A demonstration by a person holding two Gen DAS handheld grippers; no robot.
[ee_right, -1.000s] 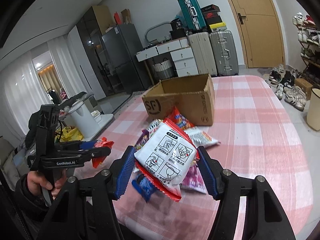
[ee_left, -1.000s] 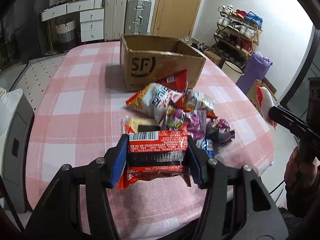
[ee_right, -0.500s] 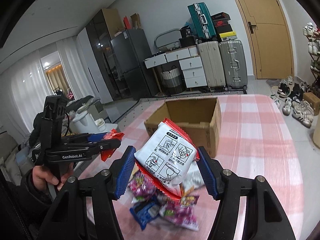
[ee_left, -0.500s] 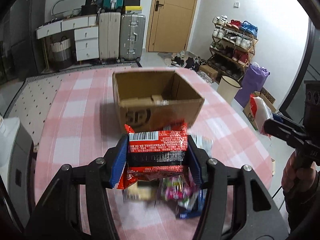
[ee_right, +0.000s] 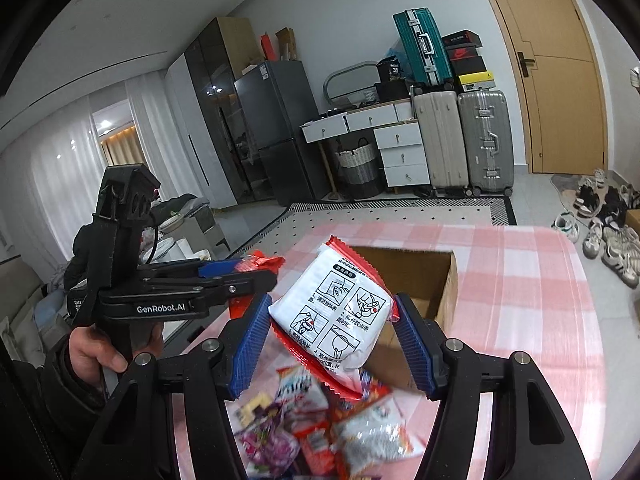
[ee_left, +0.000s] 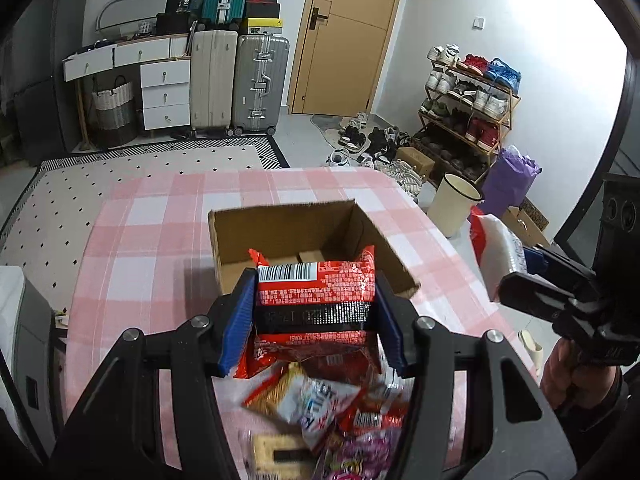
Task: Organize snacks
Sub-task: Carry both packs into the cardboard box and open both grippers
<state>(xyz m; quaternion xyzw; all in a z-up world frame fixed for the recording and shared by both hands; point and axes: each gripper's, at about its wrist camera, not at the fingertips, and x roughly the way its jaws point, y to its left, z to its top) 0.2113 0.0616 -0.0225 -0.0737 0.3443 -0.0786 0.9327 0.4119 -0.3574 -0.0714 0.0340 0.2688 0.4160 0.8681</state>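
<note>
1. Fingers [ee_left: 240, 316] of the left gripper [ee_left: 316, 312] clamp a red-and-black snack packet [ee_left: 316, 300] by its two sides, held in the air in front of the open cardboard box [ee_left: 280, 232].
2. Blue fingers [ee_right: 250, 344] of the right gripper [ee_right: 332, 344] pinch a white packet with red edges [ee_right: 332, 316], tilted, near the box's front corner.
3. Loose snack packets [ee_left: 320, 408] lie in a pile on the pink checked bench [ee_left: 140, 248], below both grippers and just before the box.
</note>
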